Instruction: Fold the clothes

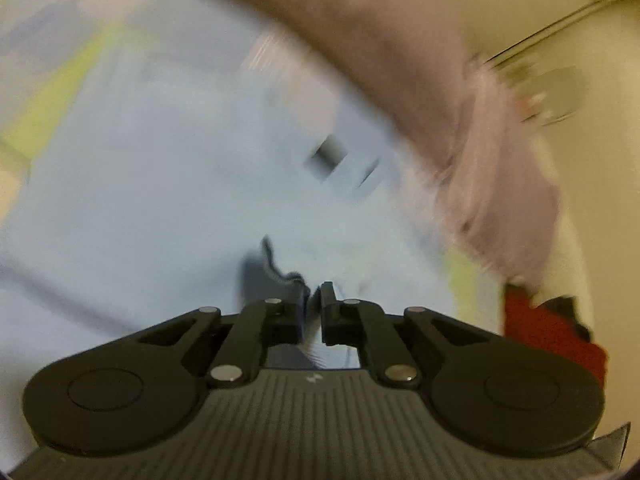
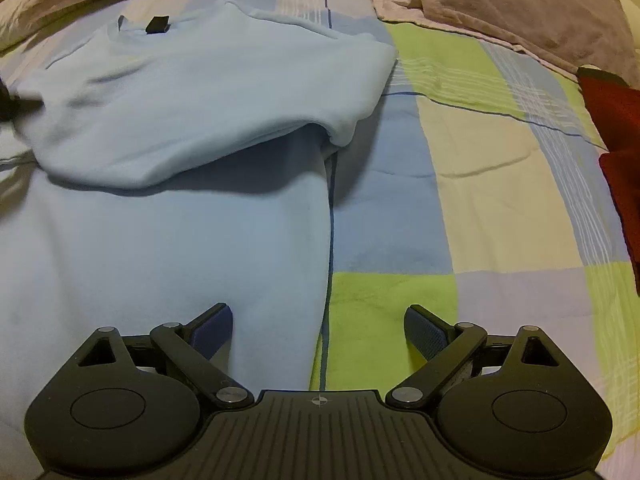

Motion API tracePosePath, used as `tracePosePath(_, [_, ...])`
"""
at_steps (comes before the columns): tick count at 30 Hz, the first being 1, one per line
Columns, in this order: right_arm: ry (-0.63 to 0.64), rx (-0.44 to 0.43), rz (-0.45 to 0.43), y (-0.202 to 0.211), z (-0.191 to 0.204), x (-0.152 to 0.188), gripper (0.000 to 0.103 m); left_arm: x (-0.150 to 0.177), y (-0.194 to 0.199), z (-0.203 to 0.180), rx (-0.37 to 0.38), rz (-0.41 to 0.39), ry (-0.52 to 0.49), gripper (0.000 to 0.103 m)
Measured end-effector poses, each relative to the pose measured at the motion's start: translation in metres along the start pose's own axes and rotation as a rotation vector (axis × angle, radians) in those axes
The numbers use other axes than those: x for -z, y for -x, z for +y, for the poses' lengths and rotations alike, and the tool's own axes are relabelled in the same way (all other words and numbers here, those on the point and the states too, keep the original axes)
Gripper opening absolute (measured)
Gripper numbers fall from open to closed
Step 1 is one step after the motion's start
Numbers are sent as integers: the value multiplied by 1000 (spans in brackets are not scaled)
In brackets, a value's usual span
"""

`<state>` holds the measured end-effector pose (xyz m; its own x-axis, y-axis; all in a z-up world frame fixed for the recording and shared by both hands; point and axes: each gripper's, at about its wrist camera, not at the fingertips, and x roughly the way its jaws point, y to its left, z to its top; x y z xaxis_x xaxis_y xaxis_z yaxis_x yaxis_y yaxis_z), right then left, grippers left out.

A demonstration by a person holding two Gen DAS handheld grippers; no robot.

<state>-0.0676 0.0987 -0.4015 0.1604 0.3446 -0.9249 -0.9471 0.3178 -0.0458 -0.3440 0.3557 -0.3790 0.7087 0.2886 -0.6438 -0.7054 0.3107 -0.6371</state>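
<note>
Motion blur smears the left wrist view, where the left tool (image 1: 315, 296) is clenched on a fold of the pale blue sweatshirt (image 2: 168, 168) lying half-folded on the checked bedspread (image 2: 460, 184), the released right tool (image 2: 319, 330) tilted steeply down at its 6 o'clock hem.

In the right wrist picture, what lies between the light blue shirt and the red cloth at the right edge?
Only the checked bedsheet lies between the light blue shirt and the red cloth; the right wrist view shows that stretch bare.
</note>
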Motion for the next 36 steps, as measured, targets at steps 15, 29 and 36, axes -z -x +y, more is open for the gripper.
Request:
tracePosePath(15, [82,4,-184,-4,28,-57,89,-26,10,55,-207,-46,-105,3])
tracePosePath(29, [-3,45,-153,-11,-10,-69,61,-17,28,92,-273,-46,57,5])
tracePosePath(36, [-72,-101,-325,21,-7,-81,61,-10,9,45,-231,-13,-165,6])
